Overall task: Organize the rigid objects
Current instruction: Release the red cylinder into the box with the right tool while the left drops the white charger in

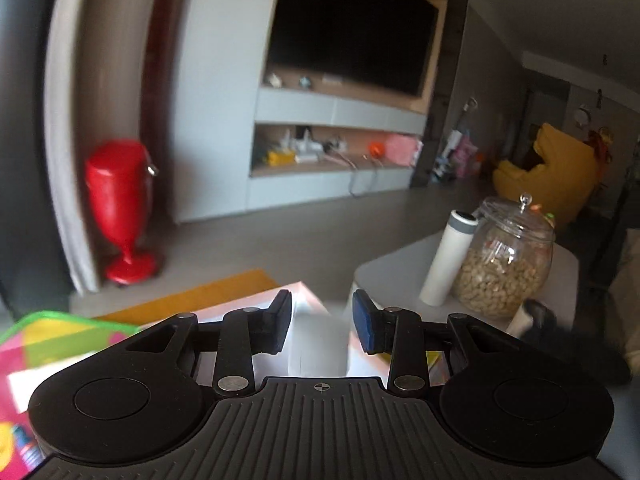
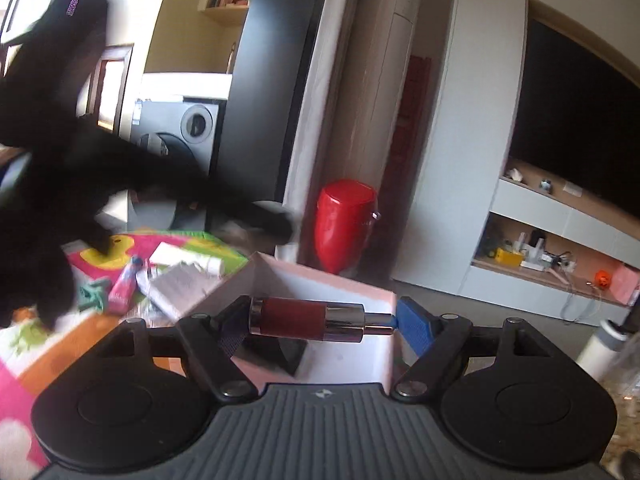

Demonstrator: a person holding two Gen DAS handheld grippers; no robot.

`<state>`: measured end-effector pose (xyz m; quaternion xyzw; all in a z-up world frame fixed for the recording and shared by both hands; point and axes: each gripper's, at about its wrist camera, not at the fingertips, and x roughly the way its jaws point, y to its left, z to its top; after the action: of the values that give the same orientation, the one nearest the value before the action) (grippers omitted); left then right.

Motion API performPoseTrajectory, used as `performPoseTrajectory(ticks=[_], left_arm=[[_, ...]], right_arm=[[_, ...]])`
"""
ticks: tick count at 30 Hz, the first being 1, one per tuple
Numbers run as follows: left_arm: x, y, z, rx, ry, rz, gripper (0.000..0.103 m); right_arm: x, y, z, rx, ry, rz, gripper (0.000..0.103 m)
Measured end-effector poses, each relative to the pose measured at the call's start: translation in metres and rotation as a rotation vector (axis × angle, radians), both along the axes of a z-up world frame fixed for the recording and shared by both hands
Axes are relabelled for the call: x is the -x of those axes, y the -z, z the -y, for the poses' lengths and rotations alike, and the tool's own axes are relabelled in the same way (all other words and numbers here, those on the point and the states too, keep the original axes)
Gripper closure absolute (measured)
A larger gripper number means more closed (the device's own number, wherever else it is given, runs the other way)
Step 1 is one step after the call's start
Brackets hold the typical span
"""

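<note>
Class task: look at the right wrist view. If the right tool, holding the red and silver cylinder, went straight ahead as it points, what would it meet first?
Most likely the white box: the right tool holds the cylinder over its open top, so its far wall comes first, though depth is unclear.

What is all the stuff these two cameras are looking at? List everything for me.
Cylinder: one, dark red with chrome ends, clamped end to end in the right gripper above the box.
Box: one, pink-white, open, below the right gripper.
Jar: one, clear glass, holding pale nuts, on the small table.
Bottle: one, white, touching the jar's left side.
Play mat: one, multicoloured, on the floor with small clutter.
Bin: one, red, by the wall.
TV: one, black, on the wall.
Left gripper: black, open.
Right gripper: black, shut on the cylinder.
</note>
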<state>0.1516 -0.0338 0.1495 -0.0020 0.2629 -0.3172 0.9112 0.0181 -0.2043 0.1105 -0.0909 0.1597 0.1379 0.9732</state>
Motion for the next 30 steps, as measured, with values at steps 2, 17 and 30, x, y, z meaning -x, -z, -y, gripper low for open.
performPoseTrajectory(ticks=[2, 17, 30], left_arm=[[-0.016, 0.006, 0.0, 0.004, -0.038, -0.022, 0.066], [-0.026, 0.086, -0.14, 0.073, -0.424, -0.199, 0.066], [-0.034, 0.114, -0.142, -0.005, -0.42, -0.168, 0.063]], right_arm=[[-0.011, 0.008, -0.004, -0.01, 0.022, -0.033, 0.014], [0.01, 0.058, -0.031, 0.0, -0.09, -0.229, 0.014], [0.017, 0.055, -0.052, 0.042, -0.108, -0.232, 0.015]])
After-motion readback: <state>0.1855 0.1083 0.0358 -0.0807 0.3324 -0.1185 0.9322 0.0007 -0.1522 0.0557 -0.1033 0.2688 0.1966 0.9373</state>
